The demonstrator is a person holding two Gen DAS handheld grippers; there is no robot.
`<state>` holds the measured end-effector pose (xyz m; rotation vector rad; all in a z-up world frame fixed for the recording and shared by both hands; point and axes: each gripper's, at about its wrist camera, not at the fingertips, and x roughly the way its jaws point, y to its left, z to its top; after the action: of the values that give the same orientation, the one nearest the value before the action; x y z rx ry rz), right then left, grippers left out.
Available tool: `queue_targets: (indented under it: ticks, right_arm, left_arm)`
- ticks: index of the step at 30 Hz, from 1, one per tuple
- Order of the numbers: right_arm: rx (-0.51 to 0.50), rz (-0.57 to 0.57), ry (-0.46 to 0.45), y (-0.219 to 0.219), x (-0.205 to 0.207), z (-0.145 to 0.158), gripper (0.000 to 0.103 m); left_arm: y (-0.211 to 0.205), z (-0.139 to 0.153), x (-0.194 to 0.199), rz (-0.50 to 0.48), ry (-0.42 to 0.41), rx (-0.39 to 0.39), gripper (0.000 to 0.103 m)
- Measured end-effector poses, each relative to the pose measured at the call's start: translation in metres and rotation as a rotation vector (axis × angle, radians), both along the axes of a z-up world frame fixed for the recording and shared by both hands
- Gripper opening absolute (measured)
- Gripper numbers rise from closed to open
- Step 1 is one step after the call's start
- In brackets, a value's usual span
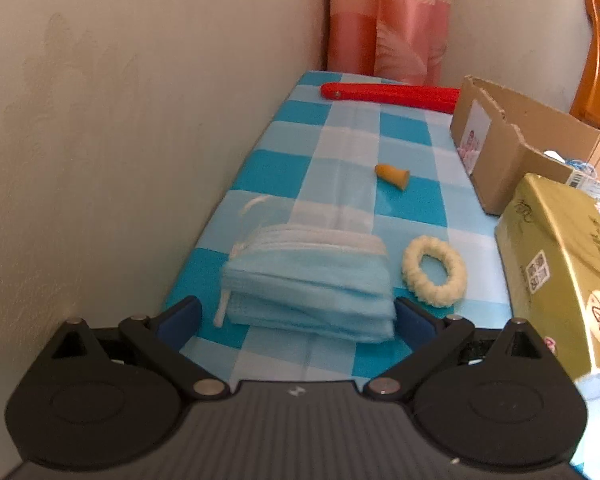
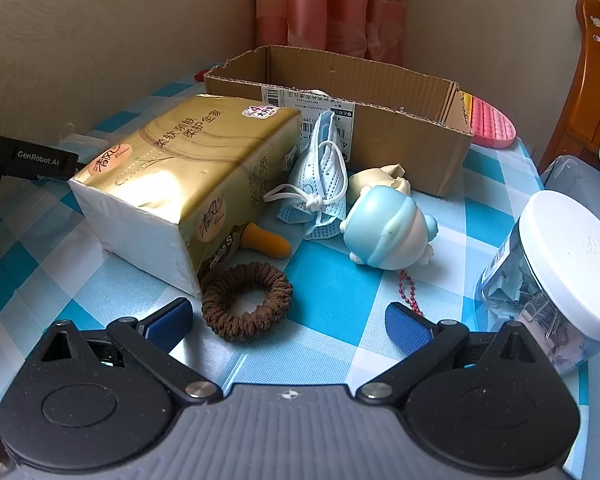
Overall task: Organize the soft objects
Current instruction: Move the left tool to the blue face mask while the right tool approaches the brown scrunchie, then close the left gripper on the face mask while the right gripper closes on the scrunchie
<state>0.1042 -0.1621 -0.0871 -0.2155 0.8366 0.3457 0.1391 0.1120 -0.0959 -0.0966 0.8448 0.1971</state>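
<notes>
Left gripper [image 1: 298, 316]: jaws apart, straddling stack of blue face masks [image 1: 308, 280] on checked tablecloth [image 1: 340, 128], pads not visibly pressing. Cream scrunchie [image 1: 434, 271] just right of stack; orange earplug [image 1: 392, 175] beyond. Right gripper [image 2: 288, 320]: jaws apart, empty, brown scrunchie [image 2: 247, 300] between fingers, touching gold tissue pack [image 2: 180, 176]. Cardboard box [image 2: 380, 120] behind.

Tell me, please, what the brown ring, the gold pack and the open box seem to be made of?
Brown ring: probably fabric-covered elastic, matte, ribbed and fuzzy.
Gold pack: seemingly thin glossy plastic film, with glare and creases; likely tissues inside.
Open box: corrugated cardboard, matte brown, with fluting at its torn edges.
</notes>
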Motion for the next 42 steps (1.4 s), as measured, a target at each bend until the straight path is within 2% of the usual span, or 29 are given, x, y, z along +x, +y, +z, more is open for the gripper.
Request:
queue_targets:
  ticks: [14, 16, 18, 20, 22, 25, 29, 33, 38, 42]
  right_arm:
    - [0.006, 0.002, -0.015, -0.001, -0.002, 0.000, 0.103]
    - [0.008, 0.001, -0.020, -0.001, -0.003, -0.001, 0.103]
    - [0.009, -0.003, -0.024, -0.001, -0.004, -0.001, 0.103]
    - [0.010, -0.007, -0.027, -0.001, -0.005, -0.001, 0.103]
    - [0.010, -0.011, -0.030, -0.001, -0.006, -0.001, 0.103]
    - [0.007, -0.010, -0.026, -0.001, -0.007, -0.001, 0.103]
    - [0.006, 0.015, -0.016, 0.001, -0.007, 0.000, 0.103]
    - [0.007, 0.101, -0.005, 0.008, -0.005, 0.000, 0.103]
    - [0.000, 0.221, 0.003, 0.015, 0.002, 0.003, 0.093]
    - [-0.013, 0.261, 0.013, 0.019, 0.008, 0.007, 0.080]
  left_arm:
    - [-0.003, -0.006, 0.010, -0.018, -0.074, -0.002, 0.098]
    - [-0.003, -0.005, 0.009, -0.033, -0.079, -0.019, 0.096]
    - [-0.004, -0.004, 0.008, -0.046, -0.081, -0.035, 0.086]
    - [-0.006, -0.003, 0.007, -0.055, -0.084, -0.029, 0.081]
    - [-0.007, -0.002, 0.006, -0.055, -0.090, -0.012, 0.080]
    - [-0.005, 0.000, 0.002, -0.055, -0.090, -0.030, 0.079]
    - [-0.007, 0.001, -0.006, -0.070, -0.076, -0.038, 0.079]
    - [-0.014, 0.002, -0.017, -0.097, -0.061, -0.033, 0.079]
    - [-0.017, 0.003, -0.026, -0.110, -0.052, -0.049, 0.079]
    - [-0.017, 0.004, -0.029, -0.108, -0.052, -0.065, 0.079]
